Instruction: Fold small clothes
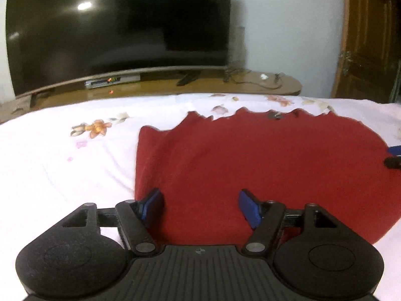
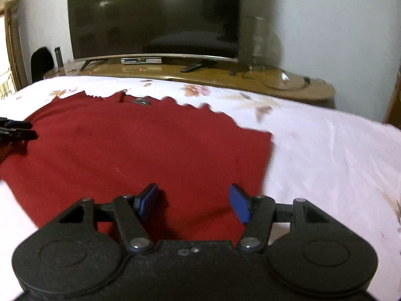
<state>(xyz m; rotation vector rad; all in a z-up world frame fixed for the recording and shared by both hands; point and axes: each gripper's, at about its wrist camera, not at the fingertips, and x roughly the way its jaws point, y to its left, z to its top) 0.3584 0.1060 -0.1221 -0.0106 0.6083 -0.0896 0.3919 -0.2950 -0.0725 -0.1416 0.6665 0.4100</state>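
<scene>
- Two grippers noted, both over one red garment [image 1: 250, 155], spread flat on a white floral bedsheet [image 1: 62, 165].
- Left gripper [image 1: 201, 207]: jaws wide apart, nothing held. Blue pads [image 1: 153, 207] poised above the near left part of the garment; left pad close to the cloth's left edge, right pad over the cloth. Contact with the fabric could not be told.
- Right gripper [image 2: 194, 202]: jaws likewise spread wide, nothing gripped. Blue pads [image 2: 239, 204] set above the near right part of the garment [image 2: 140, 150]; right pad near the cloth's right edge, left pad over the red fabric.
- Red cloth seen in the gap between both pairs of pads.
- Far edge of the garment uneven and jagged, with a small dark mark near its middle; blurred, not identified.
- Right gripper's tips seen at the right margin of the left view, over the garment's right side; left gripper's tips [image 2: 17, 131] seen at the left margin of the right view.
- Beyond the bed: dark television [image 1: 117, 30] on a wooden stand [image 1: 200, 82]; wooden door [image 1: 371, 37] at right.
</scene>
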